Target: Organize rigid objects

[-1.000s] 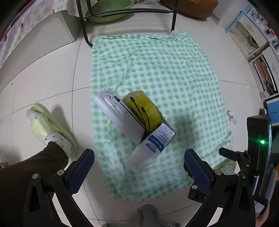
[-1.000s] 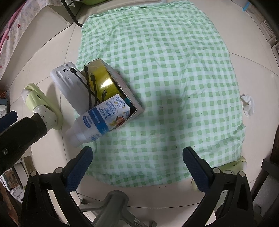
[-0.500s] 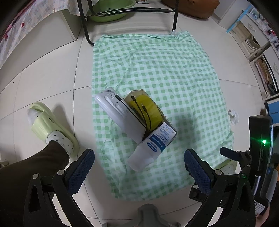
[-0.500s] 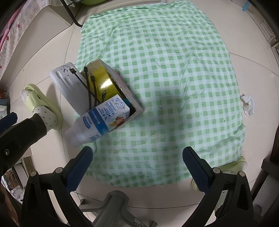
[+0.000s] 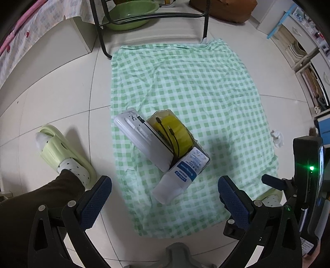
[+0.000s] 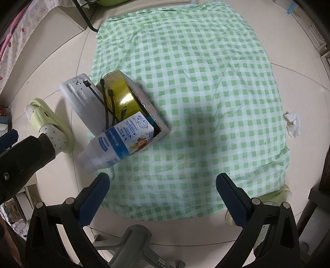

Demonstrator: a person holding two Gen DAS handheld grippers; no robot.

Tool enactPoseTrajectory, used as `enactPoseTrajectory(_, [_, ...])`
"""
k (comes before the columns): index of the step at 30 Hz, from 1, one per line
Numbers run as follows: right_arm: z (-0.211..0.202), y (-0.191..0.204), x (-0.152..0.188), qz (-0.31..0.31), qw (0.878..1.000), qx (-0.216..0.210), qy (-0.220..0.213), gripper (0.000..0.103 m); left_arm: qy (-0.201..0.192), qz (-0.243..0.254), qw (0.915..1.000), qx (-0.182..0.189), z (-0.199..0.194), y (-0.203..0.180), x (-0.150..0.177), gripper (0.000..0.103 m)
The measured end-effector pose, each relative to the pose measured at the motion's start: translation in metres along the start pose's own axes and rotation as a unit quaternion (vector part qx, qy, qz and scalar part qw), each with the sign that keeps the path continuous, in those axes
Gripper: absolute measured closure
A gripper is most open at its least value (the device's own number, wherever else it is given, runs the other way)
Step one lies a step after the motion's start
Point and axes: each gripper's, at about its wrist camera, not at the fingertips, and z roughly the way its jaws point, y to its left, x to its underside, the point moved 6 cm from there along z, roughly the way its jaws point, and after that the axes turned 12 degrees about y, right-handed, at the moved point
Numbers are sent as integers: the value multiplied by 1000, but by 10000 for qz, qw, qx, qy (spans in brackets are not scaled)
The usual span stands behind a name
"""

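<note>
On the tiled floor below me lies a green checked cloth, and near its left edge sits a small cardboard box, packed full. Inside it I see a yellow tape roll standing on edge, with black cables draped over it, and a white bottle with a blue label lying tilted, its base in the box and its neck end sticking out over the rim toward me. A white power strip leans against the box's left side, touching it, partly off the cloth in the right wrist view. My left gripper hangs above the near edge of the cloth, its blue-padded fingers spread wide and grasping nothing. My right gripper is the same story, fingers released, nothing between them, hovering over bare cloth to the right of the box. To the left, a foot in a pale green slipper and a spotted sock stands on the tiles, well clear of the box. A crumpled white tissue lies on the floor just past the cloth's right edge. At the far end, a green basin sits beneath a black metal frame.
</note>
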Motion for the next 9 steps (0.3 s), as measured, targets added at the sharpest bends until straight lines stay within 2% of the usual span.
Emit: enactPoseTrajectory(9, [2,2,0,-42,10000,57,45,0,-65,6,10000,52,-5,0,0,0])
